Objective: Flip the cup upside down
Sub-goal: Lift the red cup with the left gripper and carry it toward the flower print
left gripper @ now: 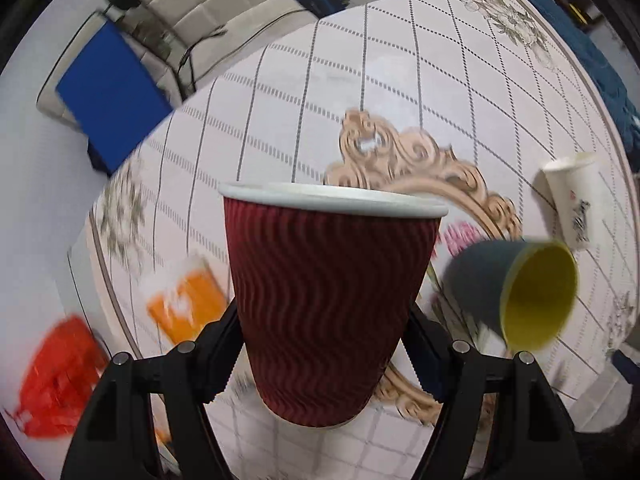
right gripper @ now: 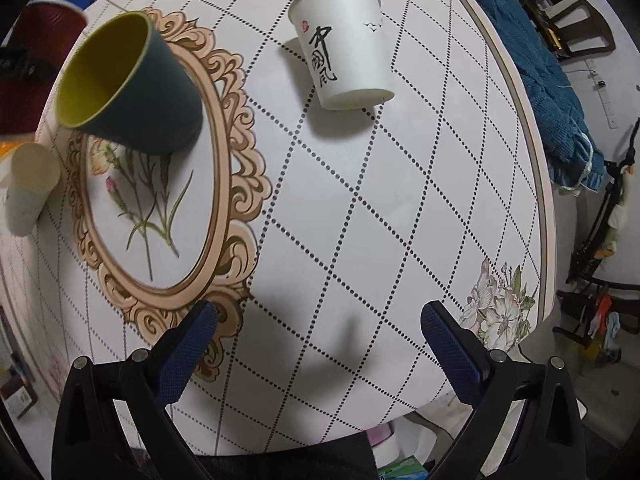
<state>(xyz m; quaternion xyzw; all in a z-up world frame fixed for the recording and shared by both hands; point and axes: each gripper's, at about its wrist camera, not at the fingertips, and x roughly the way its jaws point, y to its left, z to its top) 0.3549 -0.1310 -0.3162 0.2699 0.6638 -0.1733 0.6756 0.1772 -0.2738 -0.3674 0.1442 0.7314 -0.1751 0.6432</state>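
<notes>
Left wrist view, L to R: red blurred thing (left gripper: 60, 376) at far left edge, then an orange-and-white cup (left gripper: 186, 300) on the table (left gripper: 400, 80), both smeared by blur. Centre: dark red ripple cup (left gripper: 332, 304) w/ white rim, mouth up, slightly tilted, clamped between the black fingers of the left gripper (left gripper: 326, 356); one finger presses each side of its lower half. Its base looks clear of the tabletop, but can't tell for sure. Just R of it: dark teal cup (left gripper: 516, 288) w/ yellow inside, mouth towards the camera. Further R, near table edge: white paper cup (left gripper: 576, 200) w/ dark print. Blue panel (left gripper: 108, 96) and a beige padded chair (left gripper: 216, 4) sit off the table, upper left.

Right wrist view, L to R: the red cup (right gripper: 44, 40) shows at far left edge, partly cut off. Below it a small plain off-white cup (right gripper: 30, 192), mouth up. Next, teal cup (right gripper: 136, 84) sits on the oval gold-frame flower print (right gripper: 156, 184), mouth tilted towards the upper left. White cup (right gripper: 344, 44) w/ black brush writing stands alone, top centre, well apart from the teal one. Bottom: right gripper (right gripper: 320, 320) w/ blue-padded fingers spread wide, nothing between them, hanging over bare tablecloth. Blue quilted cloth (right gripper: 540, 60) beyond the table edge at R.
</notes>
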